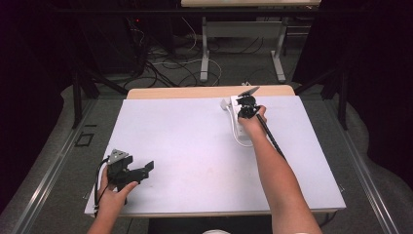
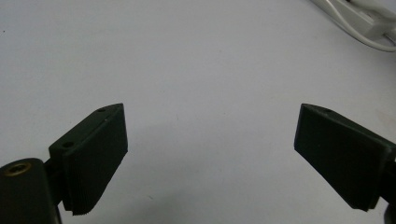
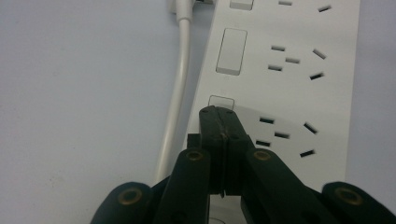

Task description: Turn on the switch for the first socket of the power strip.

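Item 1, power strip (image 3: 299,70): white, lying flat on the table (image 1: 185,146) at its far right part. The strip's long axis is seen to run from near to far, along the line of the right forearm. 3 rocker switches are counted in a row beside the socket holes; a white cable (image 3: 180,93) lies alongside, on the strip's left in the right gripper view.

Item 2, right gripper (image 3: 219,112): jaws shut together with nothing between them, tip set over the nearest switch (image 3: 221,101); whether it touches cannot be told. The switch lies directly ahead of and below the tip, so a short push down along the jaws is judged to be what the next move calls for.

Item 3, left gripper (image 2: 210,140): jaws wide apart and empty, held over bare table at the near left corner, well apart from the strip. The right hand is by far the nearer.
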{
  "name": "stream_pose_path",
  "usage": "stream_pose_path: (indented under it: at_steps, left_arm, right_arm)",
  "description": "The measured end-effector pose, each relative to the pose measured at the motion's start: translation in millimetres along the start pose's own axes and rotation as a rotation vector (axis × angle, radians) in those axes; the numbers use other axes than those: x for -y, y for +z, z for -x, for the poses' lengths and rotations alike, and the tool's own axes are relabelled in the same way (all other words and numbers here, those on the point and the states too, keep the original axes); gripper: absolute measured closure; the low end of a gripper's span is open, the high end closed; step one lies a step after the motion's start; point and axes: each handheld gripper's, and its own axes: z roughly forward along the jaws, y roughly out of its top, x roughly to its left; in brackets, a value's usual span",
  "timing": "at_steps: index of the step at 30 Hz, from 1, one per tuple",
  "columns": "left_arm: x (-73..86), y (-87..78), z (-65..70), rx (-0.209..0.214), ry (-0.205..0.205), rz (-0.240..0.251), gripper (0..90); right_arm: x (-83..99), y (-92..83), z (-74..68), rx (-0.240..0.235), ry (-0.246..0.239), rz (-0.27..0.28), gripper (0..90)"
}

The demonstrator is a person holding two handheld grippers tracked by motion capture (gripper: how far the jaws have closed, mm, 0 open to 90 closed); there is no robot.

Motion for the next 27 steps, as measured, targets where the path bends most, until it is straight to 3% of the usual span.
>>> stream_pose_path:
  at_steps: [27]
  left_arm:
    - [0.1,1.4,0.1,0.002,0.001,0.001,9.7]
  right_arm:
    - [1.6,-1.3,-1.3,0.003,-0.009,0.014,90.0]
